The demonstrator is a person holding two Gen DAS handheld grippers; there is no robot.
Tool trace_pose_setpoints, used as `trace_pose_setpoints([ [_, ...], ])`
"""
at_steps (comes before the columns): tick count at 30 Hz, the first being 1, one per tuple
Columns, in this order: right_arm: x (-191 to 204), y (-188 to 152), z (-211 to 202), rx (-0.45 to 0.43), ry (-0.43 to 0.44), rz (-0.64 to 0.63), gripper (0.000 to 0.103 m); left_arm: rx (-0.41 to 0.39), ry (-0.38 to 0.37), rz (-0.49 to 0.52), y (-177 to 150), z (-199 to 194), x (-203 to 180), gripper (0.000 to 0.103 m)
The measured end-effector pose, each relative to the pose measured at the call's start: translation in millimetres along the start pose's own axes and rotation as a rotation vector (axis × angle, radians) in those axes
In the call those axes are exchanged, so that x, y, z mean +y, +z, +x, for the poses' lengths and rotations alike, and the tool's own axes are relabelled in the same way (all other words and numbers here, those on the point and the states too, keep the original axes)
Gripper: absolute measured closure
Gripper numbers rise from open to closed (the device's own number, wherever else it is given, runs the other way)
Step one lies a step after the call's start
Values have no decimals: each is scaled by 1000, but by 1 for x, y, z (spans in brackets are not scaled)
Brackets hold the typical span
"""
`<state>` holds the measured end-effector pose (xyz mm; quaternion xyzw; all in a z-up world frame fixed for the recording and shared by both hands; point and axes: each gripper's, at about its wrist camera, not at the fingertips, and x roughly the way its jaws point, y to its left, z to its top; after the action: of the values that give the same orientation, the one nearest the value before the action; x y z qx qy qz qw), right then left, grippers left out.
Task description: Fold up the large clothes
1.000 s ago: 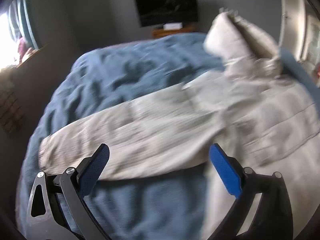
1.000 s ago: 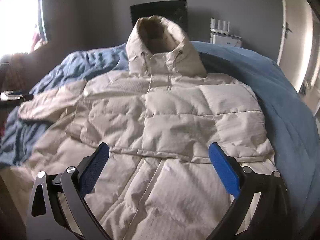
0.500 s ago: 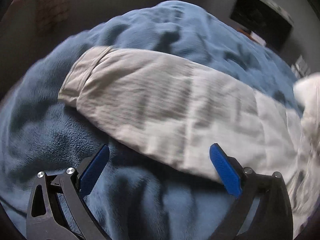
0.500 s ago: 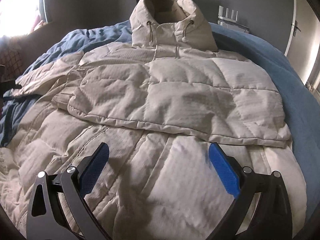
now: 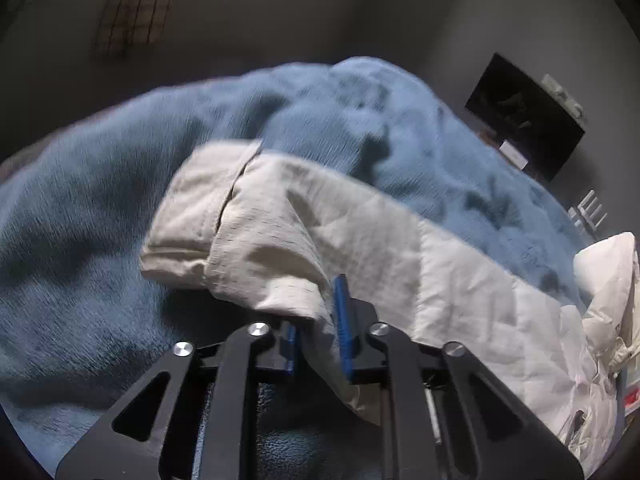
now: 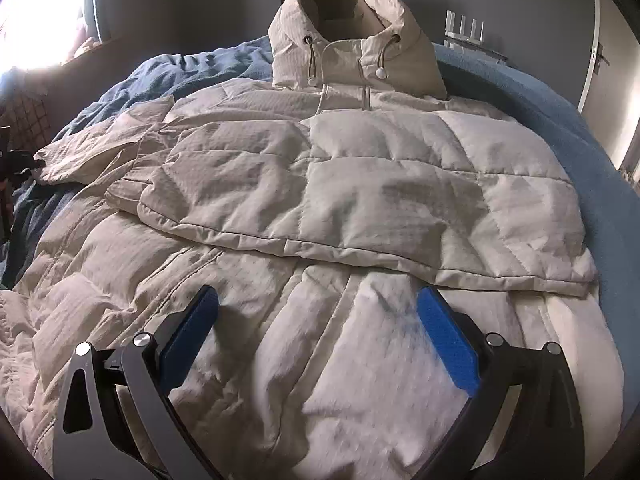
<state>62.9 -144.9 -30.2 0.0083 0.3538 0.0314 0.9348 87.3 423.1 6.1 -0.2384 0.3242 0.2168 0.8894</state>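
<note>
Across the bed, on its blue fleece blanket, lies the big cream puffer jacket, front up, hood propped at the far end near the dark screen on the grey wall. One side of the jacket is folded over across the chest, its hem edge running just beyond the right gripper.

Over on the left sleeve, stretched out onto the blanket with its cuff at the far end, the left gripper is closing. Its blue fingers stand narrow, a fold from the sleeve's near edge bunched up between them, and the fabric puckers up around the pads: it is pinched tight.

The right gripper hangs low over the jacket's lower front panel, blue fingers spread wide, released, nothing caught between them, only quilted cloth lying beneath. Bright window light floods in at the far left, and a white door stands at the right.
</note>
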Motion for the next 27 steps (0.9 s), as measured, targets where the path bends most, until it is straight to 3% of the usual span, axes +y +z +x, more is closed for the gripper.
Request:
trace_pose_setpoints([
  [2, 0, 0, 1, -1, 1, 1, 7, -49, -14, 25, 3, -15, -9, 94],
  [6, 0, 0, 1, -2, -1, -5, 7, -144, -120, 101, 9, -52, -49, 96],
  [10, 0, -1, 1, -4, 3, -2, 7, -230, -219, 272, -3, -97, -118, 97],
  [12, 0, -1, 1, -3, 6, -2, 7, -261, -309, 338, -16, -125, -154, 97],
  [21, -1, -2, 1, -2, 17, 0, 7, -206, -620, 555, -89, -184, -292, 97],
  [27, -2, -2, 2, -7, 27, 1, 7, -128, -725, 684, -144, -187, -364, 97],
])
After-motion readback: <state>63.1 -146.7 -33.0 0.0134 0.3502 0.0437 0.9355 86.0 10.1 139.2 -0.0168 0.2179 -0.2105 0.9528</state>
